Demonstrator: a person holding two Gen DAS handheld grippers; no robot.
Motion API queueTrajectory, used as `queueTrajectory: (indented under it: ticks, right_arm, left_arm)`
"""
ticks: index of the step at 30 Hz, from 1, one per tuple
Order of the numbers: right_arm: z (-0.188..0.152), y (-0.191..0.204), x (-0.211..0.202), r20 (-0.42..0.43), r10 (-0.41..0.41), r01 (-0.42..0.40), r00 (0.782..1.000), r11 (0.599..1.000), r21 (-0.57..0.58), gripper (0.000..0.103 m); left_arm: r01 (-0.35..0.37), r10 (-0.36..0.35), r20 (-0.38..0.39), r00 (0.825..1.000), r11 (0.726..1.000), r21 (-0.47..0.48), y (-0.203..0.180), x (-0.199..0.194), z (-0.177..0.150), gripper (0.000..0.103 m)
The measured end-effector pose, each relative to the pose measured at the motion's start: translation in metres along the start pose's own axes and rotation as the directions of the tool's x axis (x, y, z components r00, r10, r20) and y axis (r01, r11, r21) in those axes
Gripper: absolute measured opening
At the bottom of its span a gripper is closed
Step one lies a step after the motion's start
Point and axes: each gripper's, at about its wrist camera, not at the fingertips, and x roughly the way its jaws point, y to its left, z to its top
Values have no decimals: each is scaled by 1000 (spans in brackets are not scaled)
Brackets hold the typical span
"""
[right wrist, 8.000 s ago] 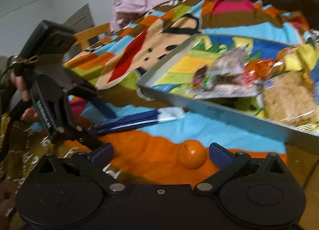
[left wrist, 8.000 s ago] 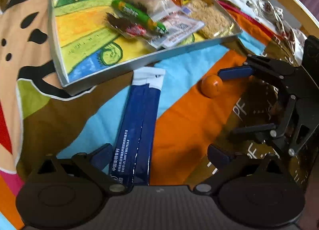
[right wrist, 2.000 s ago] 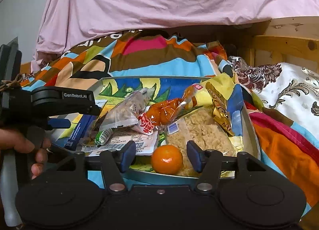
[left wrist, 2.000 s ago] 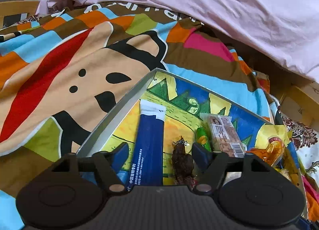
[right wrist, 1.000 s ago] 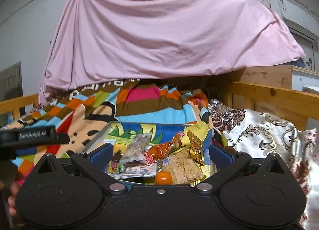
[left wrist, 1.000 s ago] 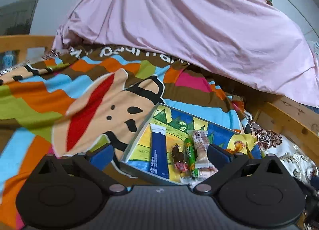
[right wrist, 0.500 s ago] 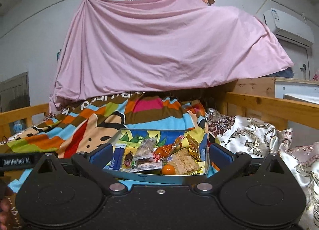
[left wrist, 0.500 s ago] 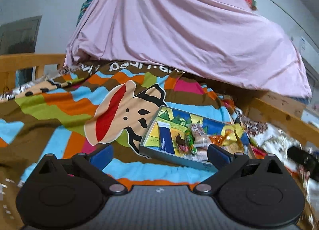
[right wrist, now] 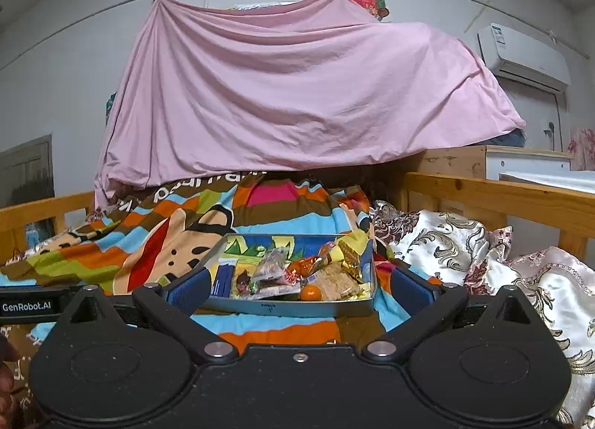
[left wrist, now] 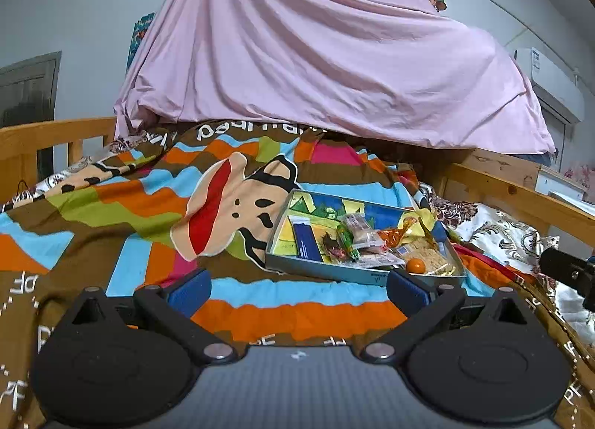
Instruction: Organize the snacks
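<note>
The pink sheet [right wrist: 297,94] fills the upper frame; the striped blanket [left wrist: 111,213] on the bed spans the middle. The tray [right wrist: 290,308] sits at centre of the right wrist view (right of centre in the left wrist view) and contains the blue packet [left wrist: 305,241], the orange [right wrist: 310,293] and assorted wrapped snacks. No snack is visible outside it, so the task appears complete. Left gripper [left wrist: 297,289] and right gripper [right wrist: 297,291]: fingers spread wide, holding nothing.

Labels on the packets in the tray [right wrist: 290,308] were too small to read; the right tool [left wrist: 569,272] was cut off by the frame edge.
</note>
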Motion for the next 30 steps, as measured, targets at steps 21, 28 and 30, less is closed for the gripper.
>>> queueTrajectory:
  ticks: [21,28,30]
  right_arm:
    - [-19,20,16,-99,53,-59,994,996,-62,102]
    - [-20,23,22,-121,65,-74,991,995,-71,102]
    - [-21,22,23,-124,63,-72,990,995,-66,102]
  left_arm:
    - [-8,7,-34,999,999,-33,19,4,-15,102]
    - [-11,10,-43,999,999,-32,20,4,-18,102]
    - [-13,11,-47,999,999,-30,19,5,-19,102]
